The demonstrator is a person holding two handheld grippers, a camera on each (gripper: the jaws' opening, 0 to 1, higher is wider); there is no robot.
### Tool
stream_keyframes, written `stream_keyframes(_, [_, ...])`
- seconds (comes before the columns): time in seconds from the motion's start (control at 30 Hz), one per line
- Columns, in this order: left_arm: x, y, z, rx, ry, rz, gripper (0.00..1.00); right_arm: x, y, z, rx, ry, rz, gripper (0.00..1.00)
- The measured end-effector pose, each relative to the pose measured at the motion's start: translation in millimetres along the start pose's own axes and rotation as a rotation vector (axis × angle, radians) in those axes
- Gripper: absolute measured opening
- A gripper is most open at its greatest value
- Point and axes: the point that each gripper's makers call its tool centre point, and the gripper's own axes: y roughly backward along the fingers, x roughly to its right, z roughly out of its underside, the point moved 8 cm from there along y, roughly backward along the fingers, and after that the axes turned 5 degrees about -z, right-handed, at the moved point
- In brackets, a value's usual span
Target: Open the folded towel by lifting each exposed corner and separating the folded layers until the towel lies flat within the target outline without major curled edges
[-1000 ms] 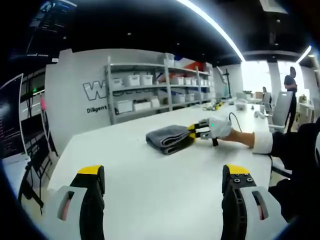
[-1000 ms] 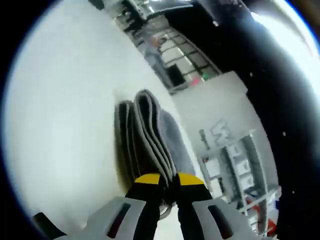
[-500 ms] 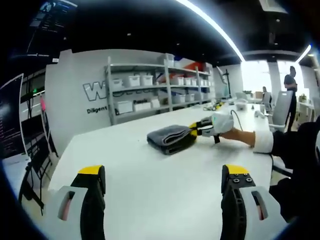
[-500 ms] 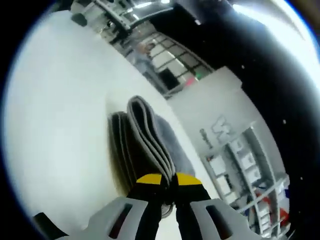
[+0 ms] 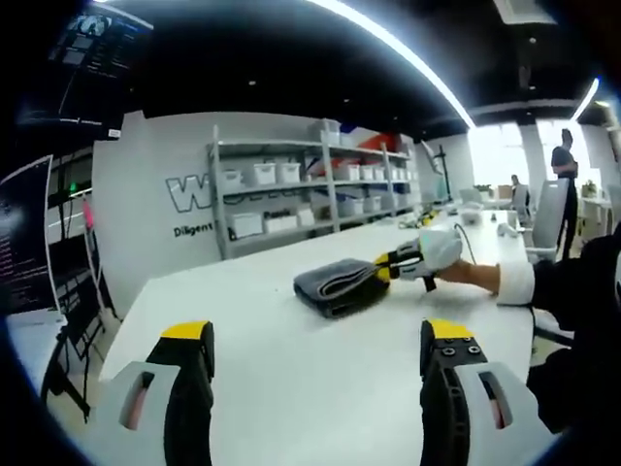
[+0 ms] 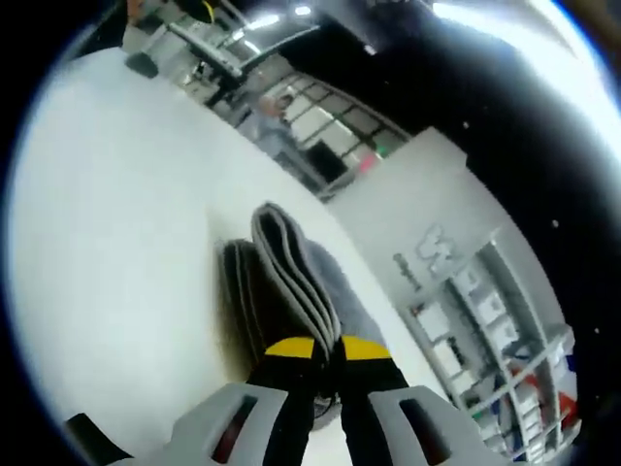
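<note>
Folded towel pinched at one corner on the white counter

The left tongs (image 5: 315, 345) stand with jaws wide apart above the bare white counter (image 5: 291, 369), holding nothing. Farther off, the folded grey cloth towel (image 5: 338, 284) lies on the counter, its near-right corner clamped by the yellow-tipped right tongs (image 5: 383, 266), held in a person's hand (image 5: 466, 277). Metal shelving with white bins (image 5: 310, 189) lines the wall behind.

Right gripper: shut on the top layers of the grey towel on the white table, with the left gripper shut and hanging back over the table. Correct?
Not quite. The left gripper is open: the left gripper view shows its jaws wide apart over the table. The rest holds: the right gripper is shut on the towel's top layers.
</note>
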Motion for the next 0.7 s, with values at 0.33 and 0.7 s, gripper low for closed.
stream_keyframes(0.33, [-1.3,-4.5,1.9,0.01,-0.036,-0.005,0.84,-10.2,3.0,-11.4,-0.012,0.102,0.013,0.01])
stream_keyframes(0.7, [2.9,-15.4,6.2,0.021,-0.108,0.004,0.83,-17.3,7.7,-23.3,0.002,0.126,0.023,0.02])
